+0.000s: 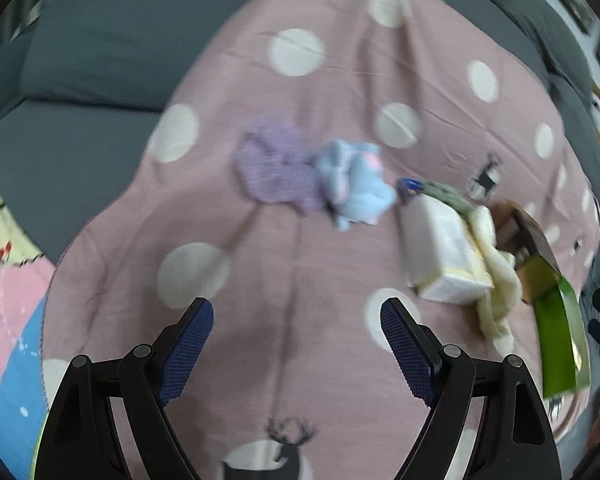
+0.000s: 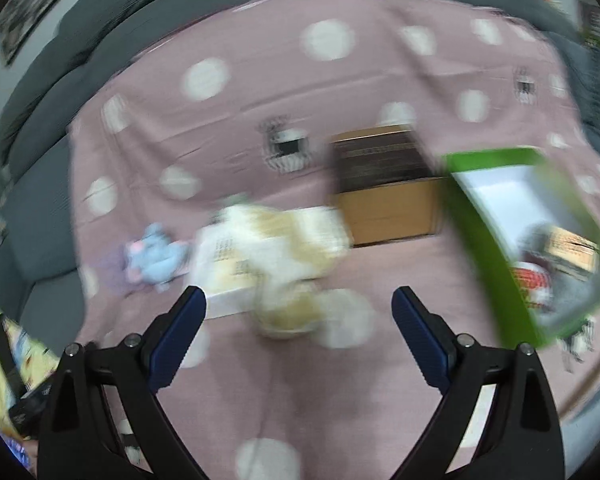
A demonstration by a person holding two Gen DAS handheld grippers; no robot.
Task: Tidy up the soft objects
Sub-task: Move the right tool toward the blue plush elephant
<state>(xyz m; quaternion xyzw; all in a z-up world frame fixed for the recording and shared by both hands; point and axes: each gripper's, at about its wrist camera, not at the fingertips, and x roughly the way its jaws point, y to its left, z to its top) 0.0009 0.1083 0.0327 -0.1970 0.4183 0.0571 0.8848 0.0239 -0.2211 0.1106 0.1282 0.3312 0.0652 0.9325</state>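
Observation:
A pale blue plush toy [image 1: 354, 184] lies on the pink dotted blanket [image 1: 300, 80], touching a lilac cloth [image 1: 272, 164] on its left. To the right sits a white tissue pack [image 1: 440, 248] with a cream fluffy cloth [image 1: 496, 276] draped over its right side. My left gripper [image 1: 296, 320] hangs open above bare blanket, short of these things. In the blurred right wrist view, my right gripper [image 2: 300, 308] stands open just before the cream cloth [image 2: 284, 256], with the blue plush [image 2: 156, 256] to the left. Neither gripper holds anything.
A green-rimmed box [image 2: 480, 236] holding several items stands at the right, a brown cardboard box [image 2: 388, 188] behind it. The green box [image 1: 556, 328] also shows at the right edge of the left wrist view. Grey sofa cushions [image 1: 100, 52] surround the blanket.

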